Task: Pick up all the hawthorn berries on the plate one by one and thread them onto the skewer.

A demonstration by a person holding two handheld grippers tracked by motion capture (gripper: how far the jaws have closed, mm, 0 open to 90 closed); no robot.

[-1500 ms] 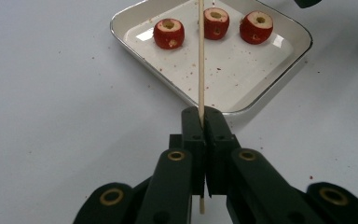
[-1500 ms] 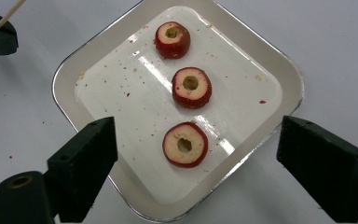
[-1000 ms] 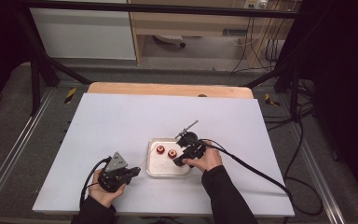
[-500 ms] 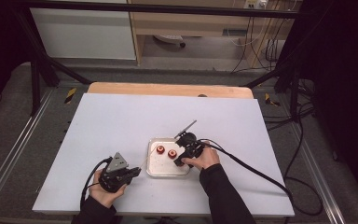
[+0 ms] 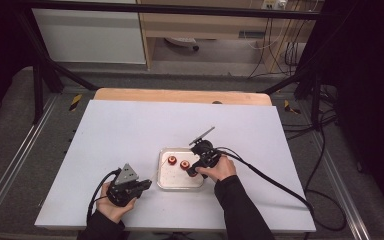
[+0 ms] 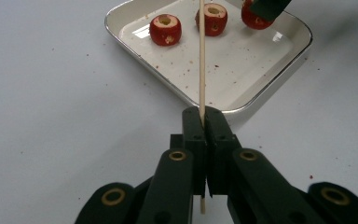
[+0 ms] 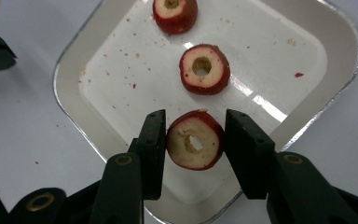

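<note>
From above, the person's two hands sit low on the white counter point(image 5: 130, 125), either side of a shallow square metal tray point(image 5: 172, 182). The left claw point(image 5: 142, 186) lies just left of the tray, the right claw point(image 5: 194, 170) over its right edge, cables trailing back from both.

The high view gives only red dots in the tray. The right gripper view makes them plain: three cored red fruits with pale flesh and a hole through the middle. The nearest fruit point(image 7: 195, 139) stands on edge in the tray's near corner, between the jaws of the right claw point(image 7: 195, 154). Those jaws have just been closing; the left one touches the fruit's side, the right one looks to have a sliver of gap, so I cannot call it a firm clamp. The middle fruit point(image 7: 204, 69) and the far fruit point(image 7: 175, 14) lie beyond it in a row.

The left gripper view shows what is hard to see from above: the left claw point(image 6: 203, 126) is pressed together on a thin wooden skewer point(image 6: 202, 56), which runs straight up over the tray rim point(image 6: 242, 105) toward the fruits. Red crumbs speckle the tray floor and the counter.

No brand, label or writing can be read anywhere.
</note>
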